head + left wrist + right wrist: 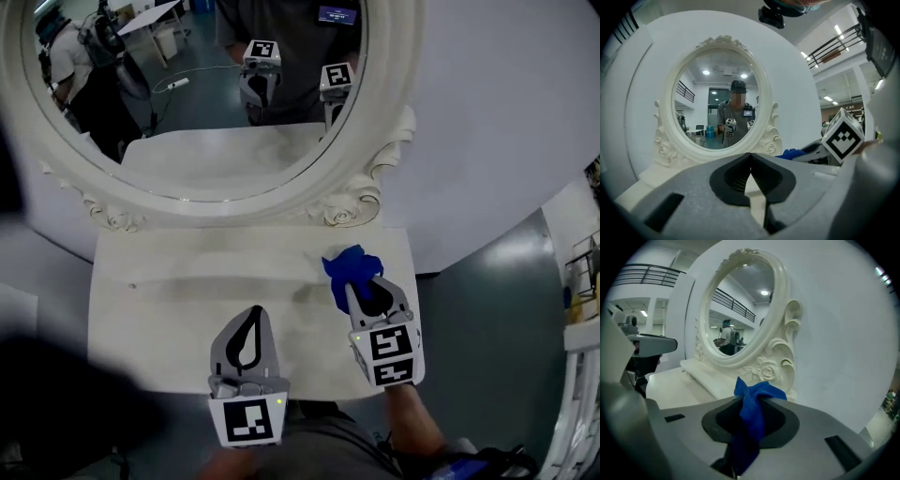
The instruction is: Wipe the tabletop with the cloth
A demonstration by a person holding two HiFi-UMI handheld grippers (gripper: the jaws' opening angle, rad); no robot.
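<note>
A blue cloth [351, 267] is bunched in my right gripper [351, 287], which is shut on it above the right part of the white tabletop [169, 291]. In the right gripper view the blue cloth [751, 416] hangs pinched between the jaws, its top sticking out past the tips. My left gripper [258, 311] hovers over the tabletop's front middle, shut with nothing in it; in its own view the left gripper [750, 155] has its tips touching. The right gripper's marker cube [843, 137] shows at the right of that view.
An oval mirror in an ornate white frame [352, 202] stands at the back of the table and reflects both grippers. A white curved wall [487, 122] rises behind. The table's front edge [178, 386] is near the person's body. Grey floor lies to the right.
</note>
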